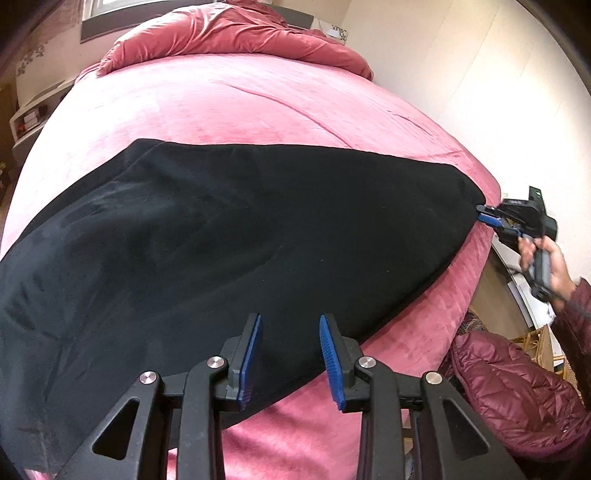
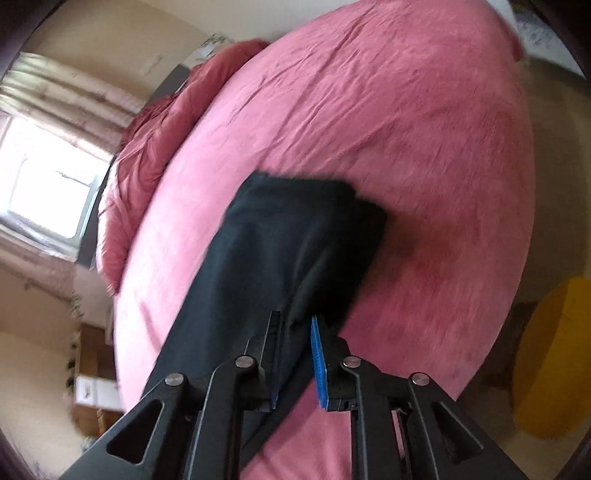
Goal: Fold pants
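Observation:
Black pants point(image 1: 229, 229) lie spread across the pink bed point(image 1: 221, 103). My left gripper point(image 1: 290, 325) is open, its blue pads either side of the near edge of the pants, with cloth between them. My right gripper point(image 1: 487, 216) is seen from the left wrist view at the far right end of the pants, pinching the cloth's tip at the bed edge. In the right wrist view my right gripper point(image 2: 295, 325) is shut on the black pants point(image 2: 288, 236), which stretch away over the bed point(image 2: 406, 129). That view is blurred.
A bunched red duvet point(image 1: 229, 33) lies at the head of the bed. A maroon puffer jacket point(image 1: 517, 384) is at the right beside the bed. A yellow object point(image 2: 554, 354) stands on the floor. A window point(image 2: 44, 173) is on the left.

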Tool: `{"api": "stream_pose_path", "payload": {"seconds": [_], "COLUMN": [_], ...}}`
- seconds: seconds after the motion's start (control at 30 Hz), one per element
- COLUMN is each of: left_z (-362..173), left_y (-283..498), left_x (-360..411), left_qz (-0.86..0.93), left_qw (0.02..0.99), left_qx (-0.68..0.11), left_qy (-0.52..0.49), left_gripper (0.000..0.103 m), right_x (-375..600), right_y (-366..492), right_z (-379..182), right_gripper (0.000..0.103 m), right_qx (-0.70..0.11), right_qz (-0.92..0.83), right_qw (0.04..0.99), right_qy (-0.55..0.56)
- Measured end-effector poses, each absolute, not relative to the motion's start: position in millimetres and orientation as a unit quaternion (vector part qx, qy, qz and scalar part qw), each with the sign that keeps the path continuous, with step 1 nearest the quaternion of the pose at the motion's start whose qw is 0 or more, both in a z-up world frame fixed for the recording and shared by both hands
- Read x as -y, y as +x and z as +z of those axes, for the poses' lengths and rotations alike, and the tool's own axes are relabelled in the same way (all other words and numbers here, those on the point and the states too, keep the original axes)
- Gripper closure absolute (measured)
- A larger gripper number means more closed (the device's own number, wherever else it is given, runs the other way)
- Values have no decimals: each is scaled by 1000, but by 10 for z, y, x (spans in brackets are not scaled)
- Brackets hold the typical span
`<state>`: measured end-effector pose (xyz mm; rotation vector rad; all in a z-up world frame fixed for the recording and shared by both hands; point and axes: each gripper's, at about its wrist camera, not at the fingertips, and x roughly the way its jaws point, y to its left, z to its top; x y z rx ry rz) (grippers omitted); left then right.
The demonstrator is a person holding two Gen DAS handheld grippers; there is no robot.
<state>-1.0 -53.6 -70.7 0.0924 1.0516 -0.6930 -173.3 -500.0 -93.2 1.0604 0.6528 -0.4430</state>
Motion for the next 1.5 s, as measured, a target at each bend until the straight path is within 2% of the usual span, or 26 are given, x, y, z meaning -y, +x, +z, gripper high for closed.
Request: {"api": "stream_pose_path", "payload": {"seconds": [0.4,0.6,0.67,0.83,1.03,1.2,1.3,1.33,1.4,1.43,1.5], "left_z": [-711,-831,-829,-759,-758,-686,-649,-647,-672,-695,-751], "left_y": [-63,-55,-44,-56,-38,-65,-127,-136,-204,-234,-275], "left_x": [419,377,315,93,-265,-580,-805,-840,-942,-992,-1087], "left_qz": [-323,-303,-306,-293,-254,-221,-209,-203,-192,-190,-180], "left_qw": [815,813,809,819,825,832,832,830,823,819,812], "left_qx": [-480,-495,-501,-492,-505,-509,-513,-517,-528,-533,-539], "left_qy": [43,48,29,24,7,4,-33,-42,-78,-99,-134], "left_gripper": [67,64,64,64,64,64,63,63,63,63,63], "right_x": [3860,3714,3627,3573,3613,3599,3273,3102,2647,2447,2032], "right_y": [-1417,-1277,-1227,-1302,-1270,-1315,-1279,-1232,-1111,-1054,-916], "right_z": [-1216,-1232,-1152,-907,-1189,-1067,-852,-773,-638,-606,-578], "right_gripper": [86,86,94,96,96,86,84,81,50,45,43], "right_qx": [-380,-389,-400,-408,-441,-442,-463,-471,-484,-487,-487], "right_qz": [-65,-60,-72,-76,-83,-65,-25,-12,36,61,102], "right_qw": [778,778,789,815,795,796,822,835,855,858,863], "right_qy": [496,489,461,404,409,408,331,284,184,154,87]}}
